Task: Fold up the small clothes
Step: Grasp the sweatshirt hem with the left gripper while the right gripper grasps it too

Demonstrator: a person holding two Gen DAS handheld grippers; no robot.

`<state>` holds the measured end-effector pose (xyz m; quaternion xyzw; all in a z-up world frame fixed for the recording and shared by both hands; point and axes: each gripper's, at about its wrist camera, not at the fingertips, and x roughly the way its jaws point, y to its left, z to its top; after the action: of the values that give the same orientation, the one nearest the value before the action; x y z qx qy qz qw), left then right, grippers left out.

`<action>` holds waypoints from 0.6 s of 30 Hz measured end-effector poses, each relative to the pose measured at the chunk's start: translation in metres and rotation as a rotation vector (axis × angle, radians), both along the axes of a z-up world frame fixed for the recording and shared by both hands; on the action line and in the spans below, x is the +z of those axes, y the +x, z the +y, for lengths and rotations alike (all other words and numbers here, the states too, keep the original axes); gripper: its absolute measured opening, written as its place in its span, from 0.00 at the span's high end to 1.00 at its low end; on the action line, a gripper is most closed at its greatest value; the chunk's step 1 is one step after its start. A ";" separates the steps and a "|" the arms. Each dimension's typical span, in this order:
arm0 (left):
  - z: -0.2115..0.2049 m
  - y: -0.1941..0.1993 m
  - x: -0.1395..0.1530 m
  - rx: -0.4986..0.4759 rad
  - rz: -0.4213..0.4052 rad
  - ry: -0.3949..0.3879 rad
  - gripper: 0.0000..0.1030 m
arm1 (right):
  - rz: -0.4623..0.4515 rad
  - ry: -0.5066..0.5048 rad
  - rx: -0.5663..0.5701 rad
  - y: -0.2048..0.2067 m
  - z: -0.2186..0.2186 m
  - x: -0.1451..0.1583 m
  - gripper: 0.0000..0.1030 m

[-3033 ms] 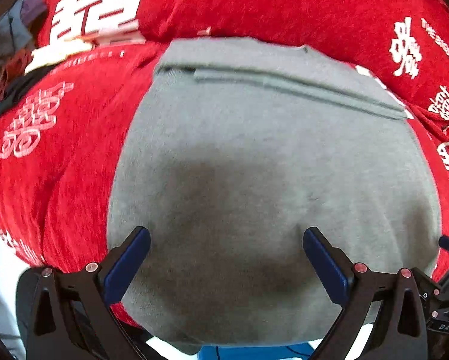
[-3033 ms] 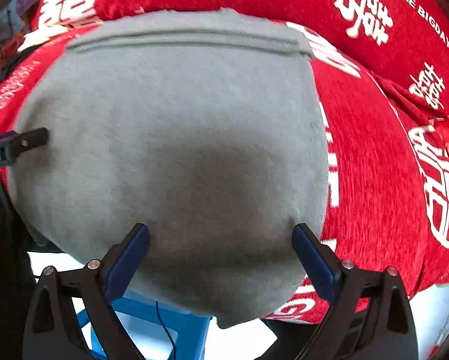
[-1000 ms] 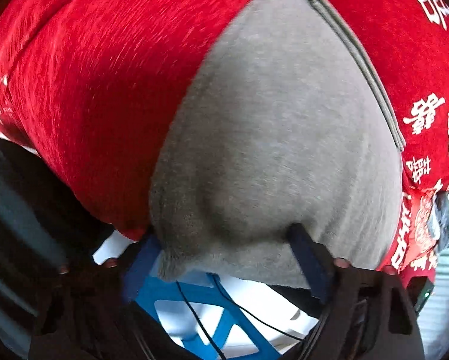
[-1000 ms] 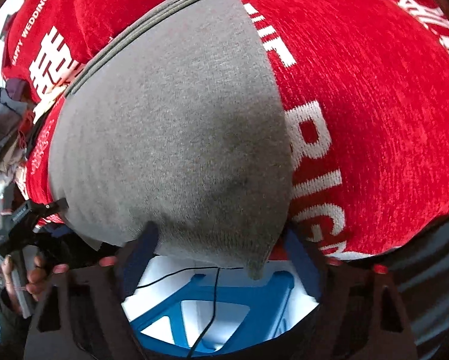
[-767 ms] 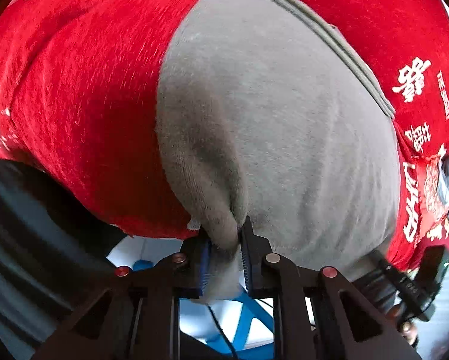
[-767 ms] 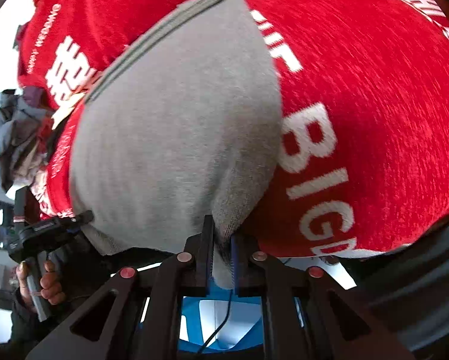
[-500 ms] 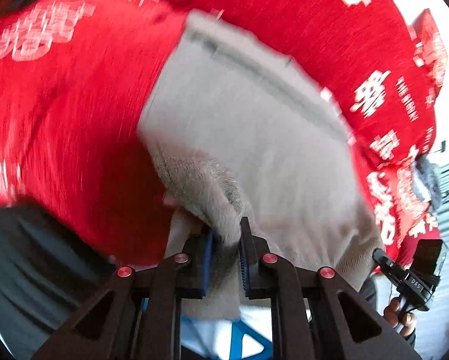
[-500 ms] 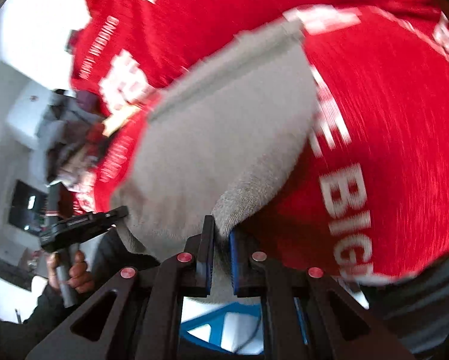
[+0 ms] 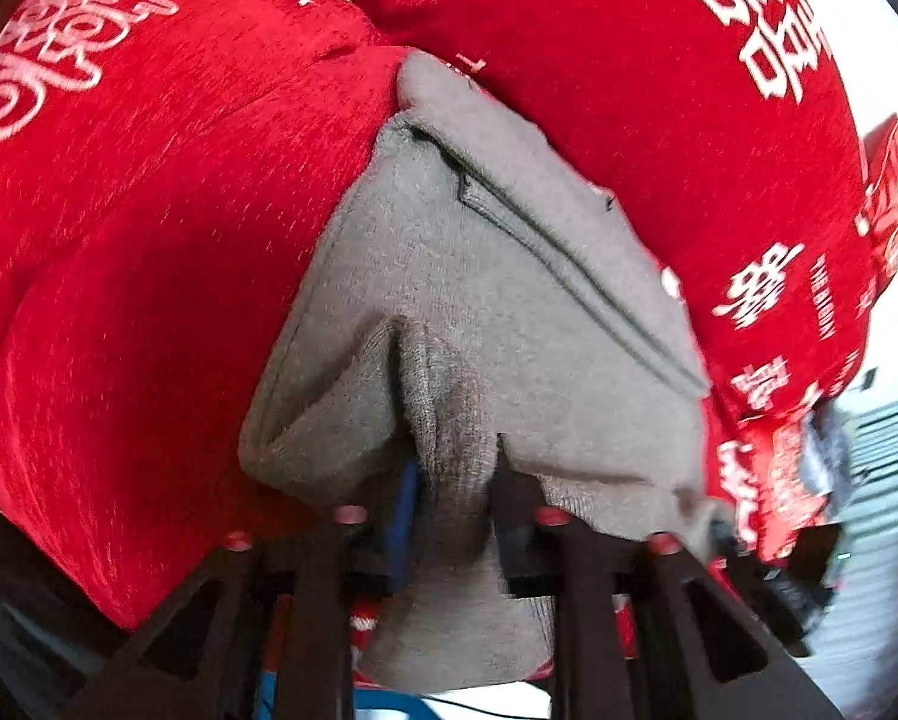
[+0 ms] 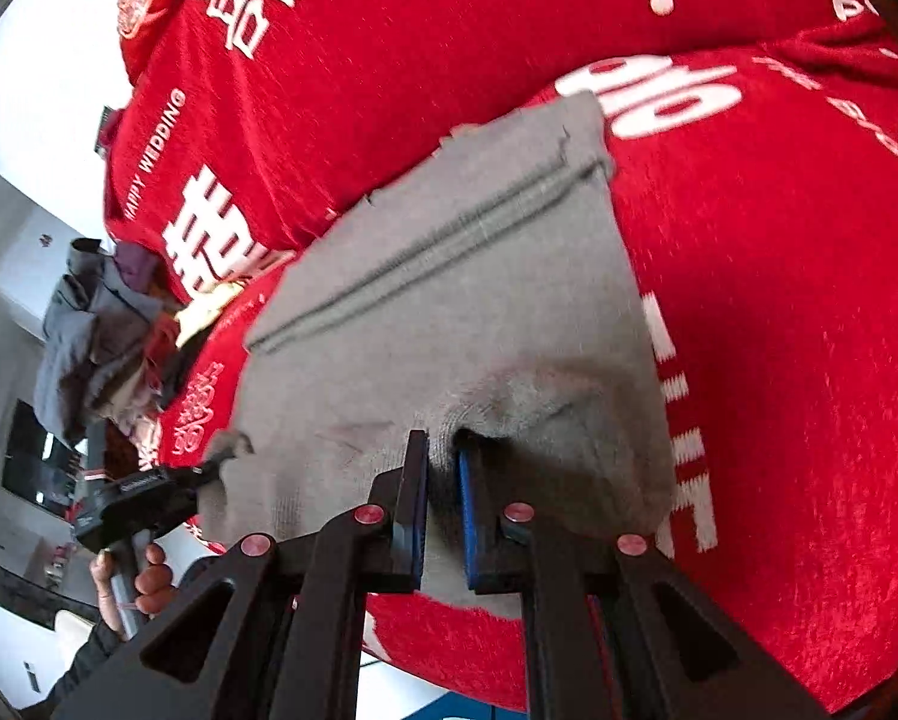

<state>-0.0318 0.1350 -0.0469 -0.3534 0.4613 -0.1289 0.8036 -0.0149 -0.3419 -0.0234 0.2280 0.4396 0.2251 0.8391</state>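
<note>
1. My left gripper (image 9: 452, 474) and right gripper (image 10: 443, 450) each pinch a near corner of the soft grey knitted garment (image 9: 509, 300), lying on the red printed blanket (image 9: 149, 240).
2. I should carry both corners evenly toward the far hem, which is probably the waistband.

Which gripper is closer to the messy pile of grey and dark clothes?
Left. The left gripper pinches the corner of the grey knitted garment towards the messy clothes pile; the right gripper grips its other corner, farther away.

My right claw (image 10: 443, 480) is black, with blue pads (image 10: 468, 510) and red screws; my left claw (image 9: 452, 498) looks alike.
</note>
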 end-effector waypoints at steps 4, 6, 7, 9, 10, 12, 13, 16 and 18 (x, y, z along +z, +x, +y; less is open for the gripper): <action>0.002 -0.007 0.001 -0.015 -0.023 -0.034 0.39 | 0.029 0.041 -0.008 -0.003 -0.009 -0.010 0.58; -0.008 -0.006 0.004 -0.056 -0.027 0.007 0.39 | 0.019 0.024 0.011 -0.010 -0.011 -0.011 0.52; -0.011 -0.006 0.004 -0.073 -0.029 0.013 0.39 | 0.012 0.018 0.019 -0.012 -0.009 -0.011 0.52; -0.015 -0.009 0.005 -0.106 -0.031 0.009 0.39 | 0.016 0.018 0.032 -0.016 -0.005 -0.011 0.51; -0.017 -0.010 0.004 -0.116 -0.029 0.013 0.39 | 0.020 0.028 0.041 -0.018 -0.005 -0.012 0.51; -0.022 -0.009 0.003 -0.124 -0.026 0.035 0.39 | 0.030 0.031 0.040 -0.017 -0.006 -0.015 0.51; -0.023 -0.009 0.004 -0.125 -0.031 0.037 0.39 | 0.040 0.031 0.037 -0.017 -0.007 -0.016 0.51; -0.017 -0.014 0.001 -0.126 -0.028 0.011 0.39 | 0.041 0.050 0.039 -0.019 -0.012 -0.016 0.51; -0.017 -0.014 -0.002 -0.129 -0.029 0.013 0.40 | 0.028 0.028 0.056 -0.019 -0.007 -0.015 0.51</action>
<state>-0.0460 0.1184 -0.0486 -0.3159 0.4723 -0.1827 0.8023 -0.0341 -0.3485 -0.0387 0.2303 0.4546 0.2513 0.8229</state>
